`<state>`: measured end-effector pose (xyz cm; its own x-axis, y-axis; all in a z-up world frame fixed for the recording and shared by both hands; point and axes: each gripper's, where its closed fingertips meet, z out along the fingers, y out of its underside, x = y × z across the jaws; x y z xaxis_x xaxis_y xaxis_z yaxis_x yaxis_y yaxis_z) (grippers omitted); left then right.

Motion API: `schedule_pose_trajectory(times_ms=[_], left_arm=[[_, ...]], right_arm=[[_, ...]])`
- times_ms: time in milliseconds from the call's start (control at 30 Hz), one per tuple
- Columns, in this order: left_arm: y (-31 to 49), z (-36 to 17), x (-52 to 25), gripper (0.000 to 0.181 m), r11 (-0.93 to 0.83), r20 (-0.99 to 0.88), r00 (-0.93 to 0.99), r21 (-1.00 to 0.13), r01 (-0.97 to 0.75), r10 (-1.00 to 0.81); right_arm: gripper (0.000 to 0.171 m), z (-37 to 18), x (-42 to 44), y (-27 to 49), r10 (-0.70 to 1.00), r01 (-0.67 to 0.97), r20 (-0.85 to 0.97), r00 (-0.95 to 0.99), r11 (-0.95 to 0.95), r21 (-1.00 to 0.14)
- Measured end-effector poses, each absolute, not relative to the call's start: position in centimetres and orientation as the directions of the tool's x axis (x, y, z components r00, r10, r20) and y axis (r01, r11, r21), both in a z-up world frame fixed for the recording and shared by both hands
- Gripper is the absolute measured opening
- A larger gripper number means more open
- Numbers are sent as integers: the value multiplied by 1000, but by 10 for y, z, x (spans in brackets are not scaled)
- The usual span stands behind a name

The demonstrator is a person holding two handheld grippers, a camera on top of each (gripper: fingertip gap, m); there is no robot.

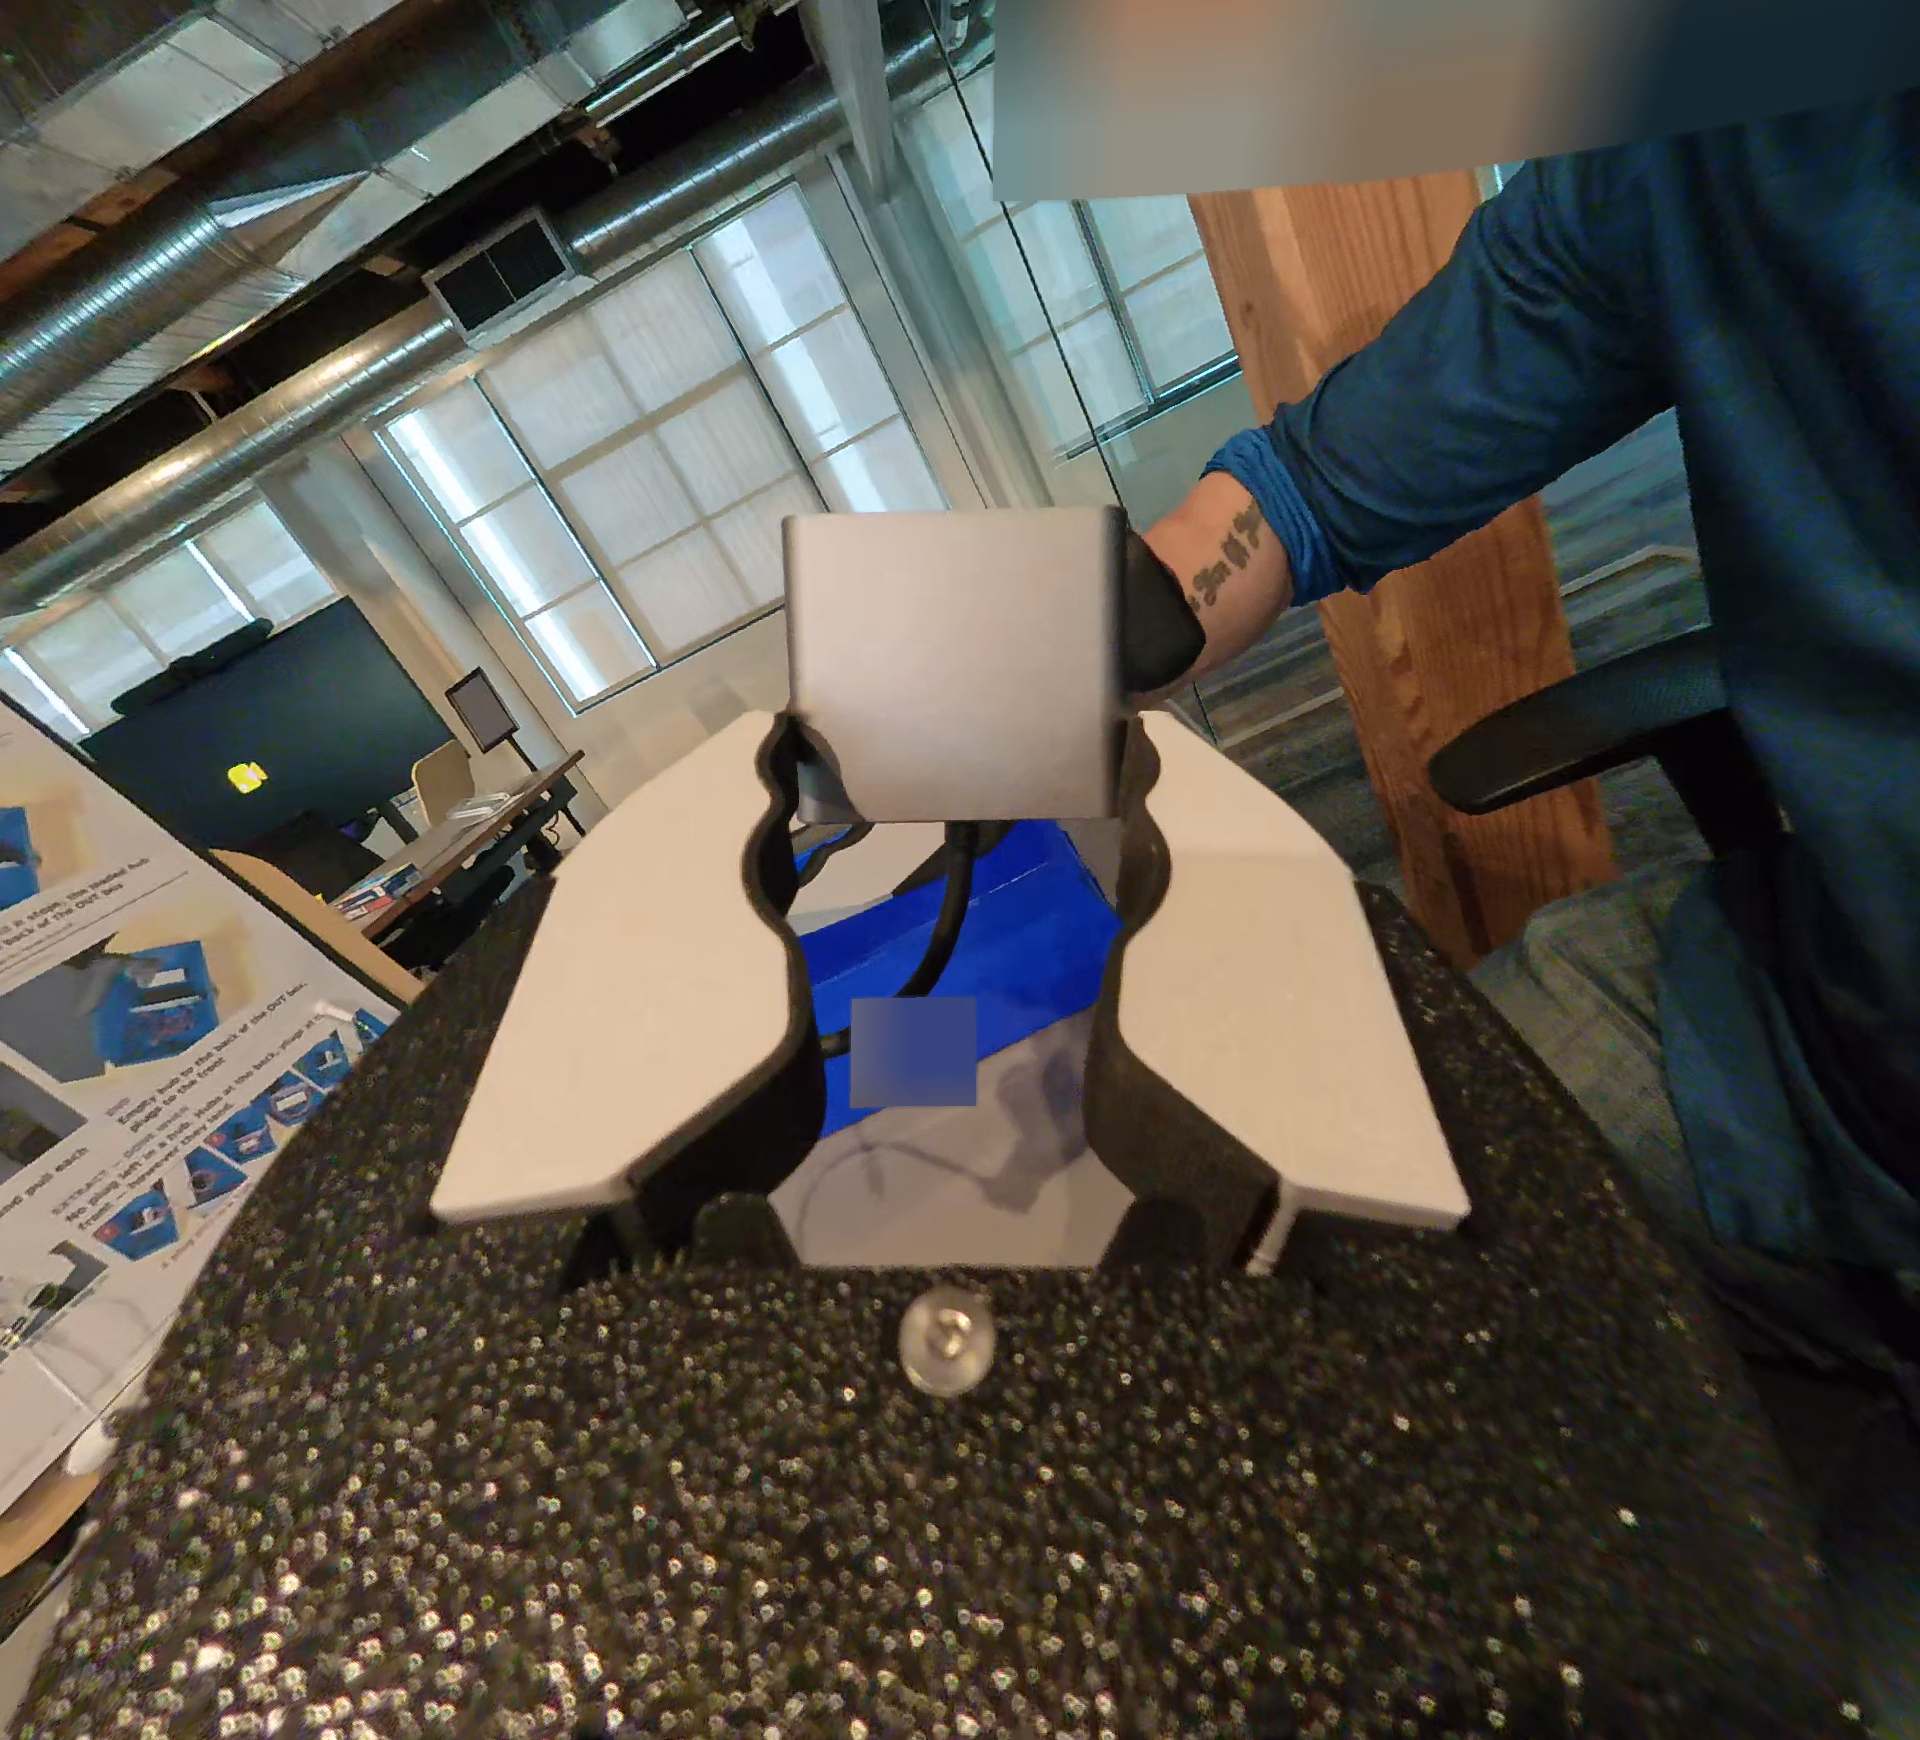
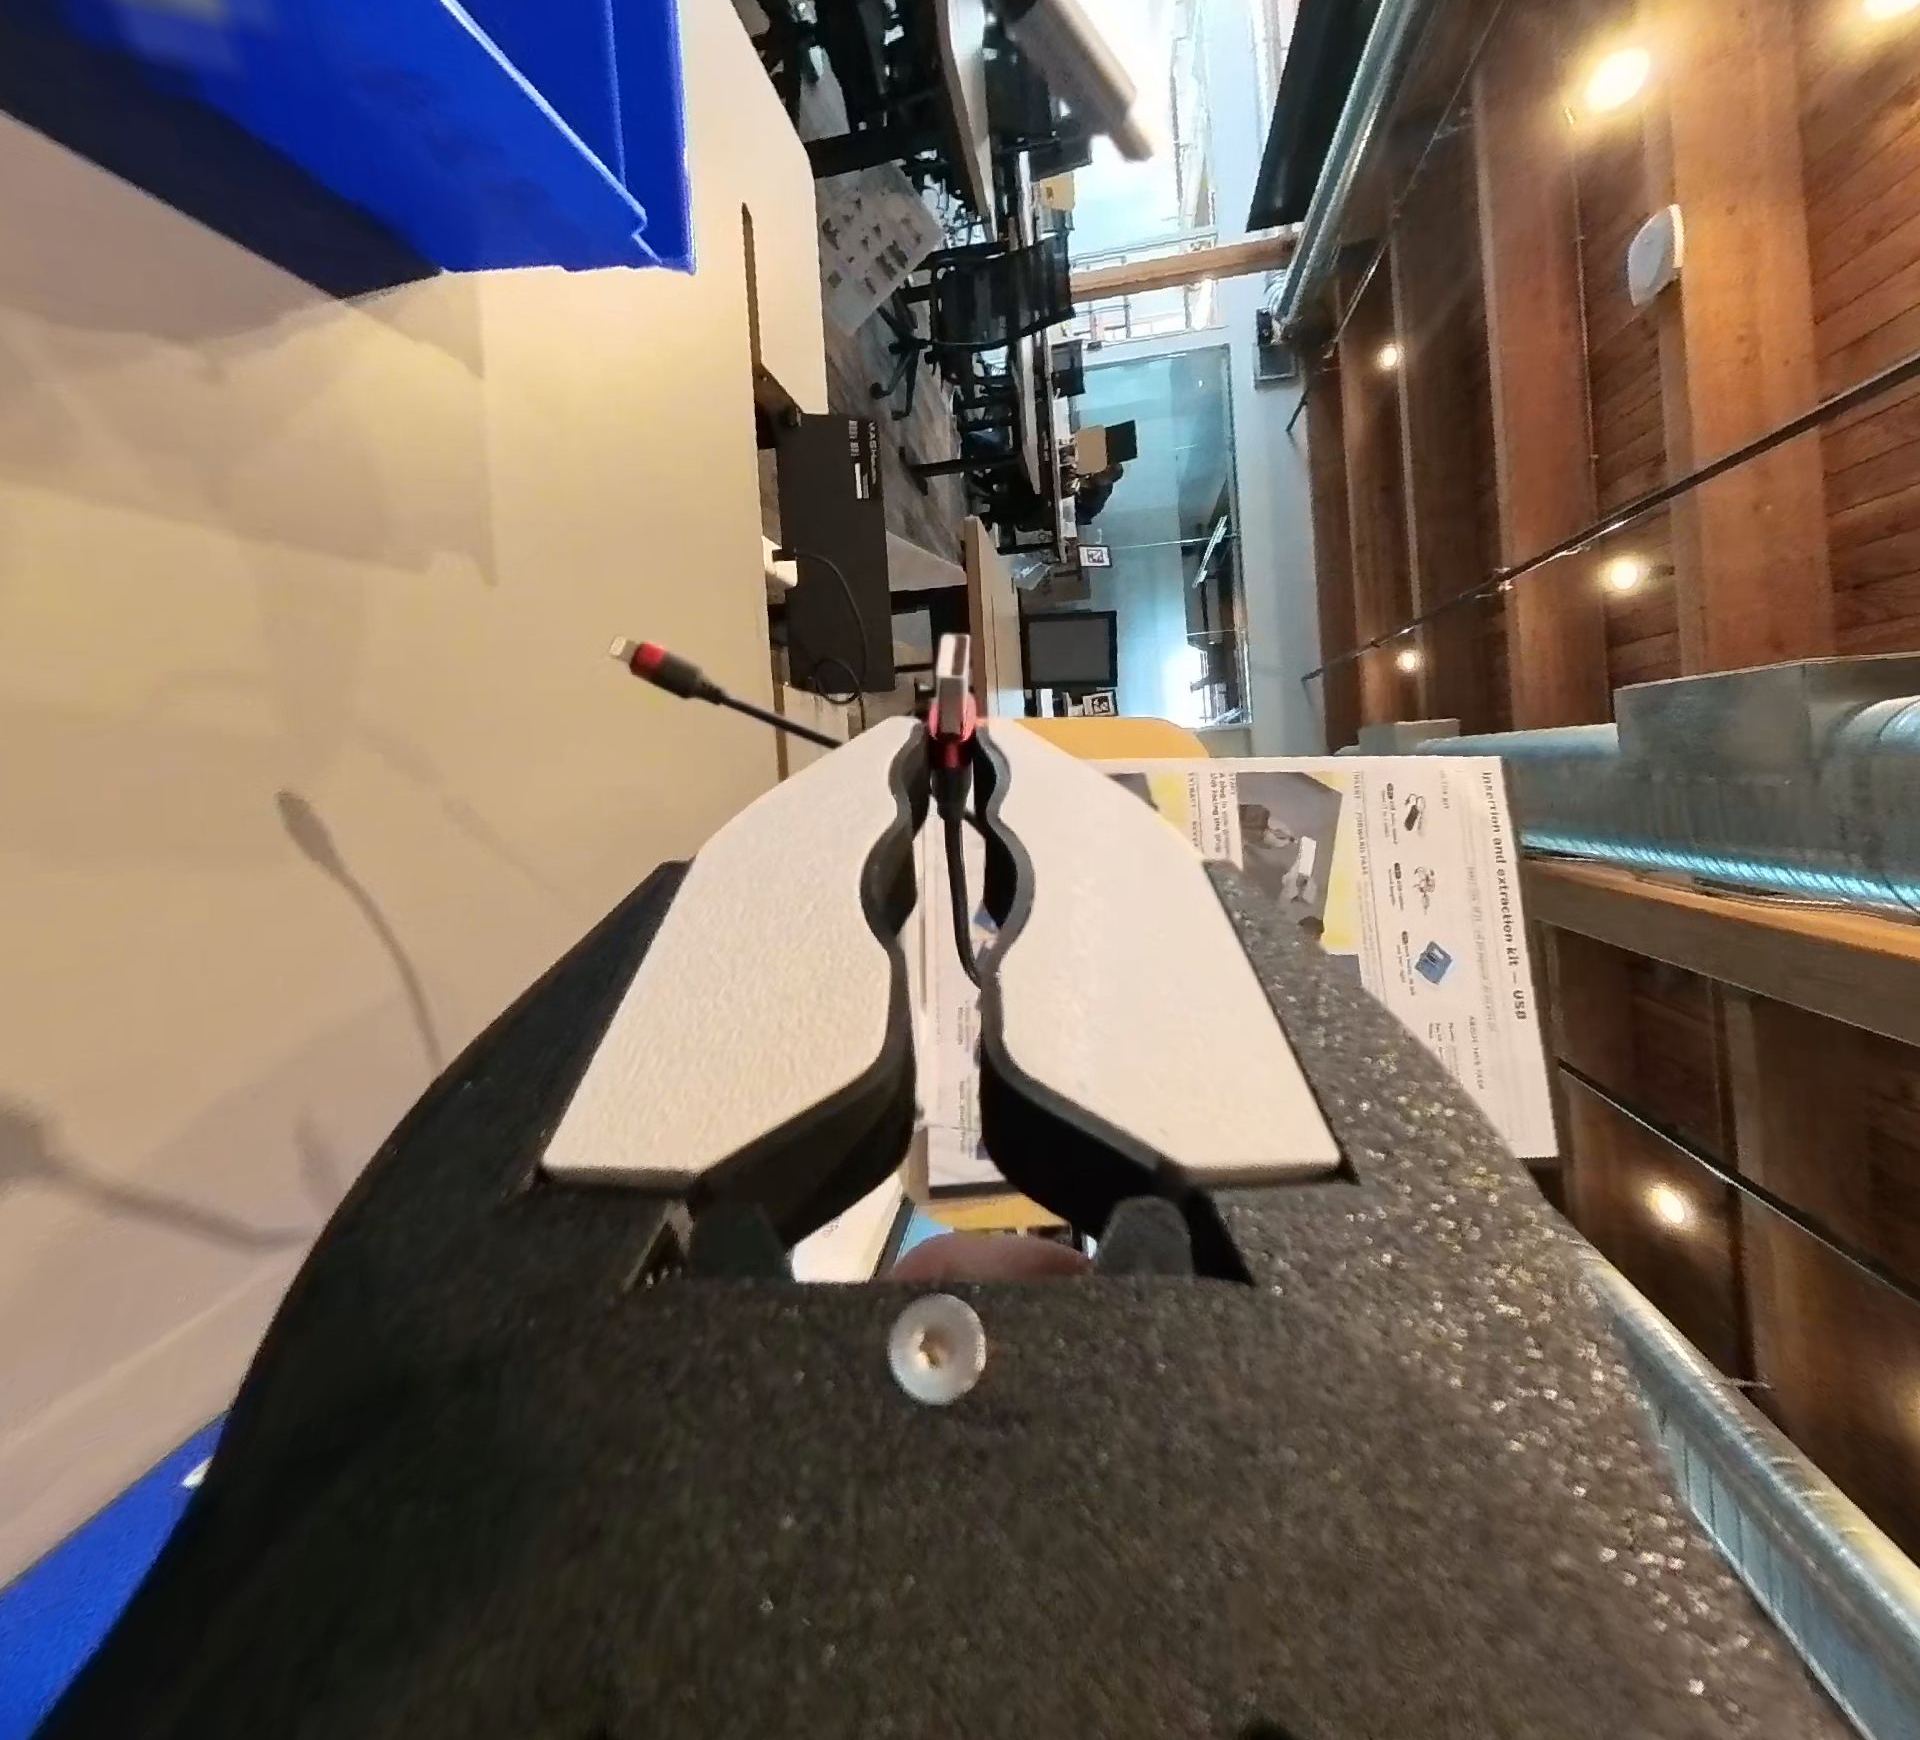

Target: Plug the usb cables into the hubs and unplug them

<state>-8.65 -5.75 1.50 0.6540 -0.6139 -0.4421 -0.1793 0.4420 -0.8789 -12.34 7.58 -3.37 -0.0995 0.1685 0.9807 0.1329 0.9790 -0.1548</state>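
Note:
In the left wrist view, my left gripper (image 1: 956, 747) is shut on a grey metal USB hub (image 1: 951, 651) and holds it up in the air by its lower edge. The hub's black cable (image 1: 954, 901) hangs down behind it. In the right wrist view, which is turned sideways, my right gripper (image 2: 948, 740) is shut on a red-and-black USB plug (image 2: 951, 716). The plug's silver tip (image 2: 952, 664) sticks out past the fingertips. The cable's other end (image 2: 652, 654), a small connector with a red collar, hangs free over the beige table (image 2: 312, 651).
A blue bin (image 1: 935, 947) lies below the hub; another bin edge (image 2: 364, 49) is close in the right wrist view. A printed instruction sheet (image 1: 135, 1015) stands nearby, also in the right wrist view (image 2: 1403, 911). A person's sleeved arm and black-gloved hand (image 1: 1158, 620) are just behind the hub. About 15 centimetres separates my left fingertips from my right.

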Motion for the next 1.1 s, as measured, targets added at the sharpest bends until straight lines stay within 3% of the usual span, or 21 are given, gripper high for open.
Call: schedule_pose_trajectory(times_ms=[500, 1100], left_arm=[[-59, 11, -82, 60, 455, -498, 653, -854, -253, -571], [-49, -1, -89, 60, 418, -503, 678, -856, -305, -536]], right_arm=[[6, -10, -113, 54, 230, 43, 973, -20, 972, -229], [7, -1, -109, 44, 219, 28, 976, 3, 975, -219]])
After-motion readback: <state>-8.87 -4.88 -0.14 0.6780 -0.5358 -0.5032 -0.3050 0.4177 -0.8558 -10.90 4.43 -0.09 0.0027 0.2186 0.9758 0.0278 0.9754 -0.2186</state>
